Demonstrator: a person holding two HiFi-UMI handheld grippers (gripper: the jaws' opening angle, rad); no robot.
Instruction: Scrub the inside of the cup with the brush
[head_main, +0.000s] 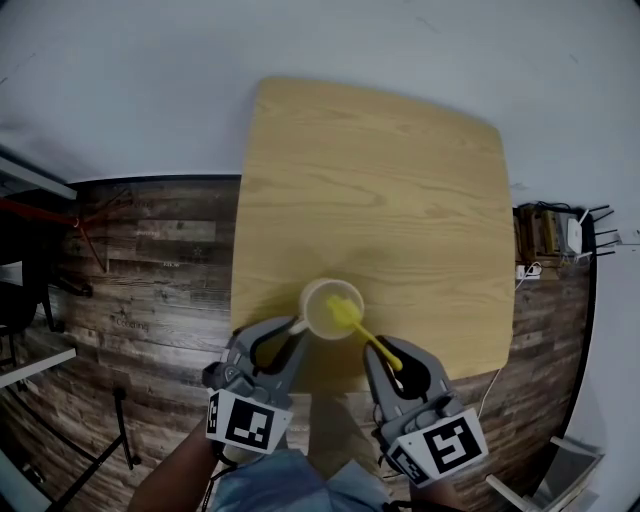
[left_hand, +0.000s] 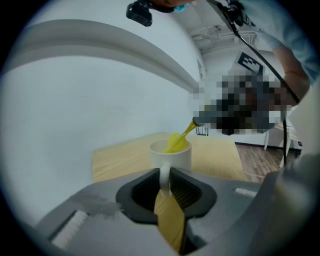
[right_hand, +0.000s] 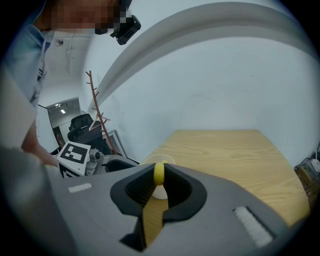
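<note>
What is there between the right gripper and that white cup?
The yellow brush: its handle is pinched in the right gripper and its head dips into the cup, seen best in the head view.

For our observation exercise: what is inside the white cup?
The yellow brush head is inside the cup, handle slanting out over the rim. The cup's bottom beneath it is covered.

Pale wooden table (head_main: 400, 180) with rounded corners, carrying one cup (head_main: 315, 305).
The cream cup is close to the table's near edge, apparently resting on the wood.
</note>
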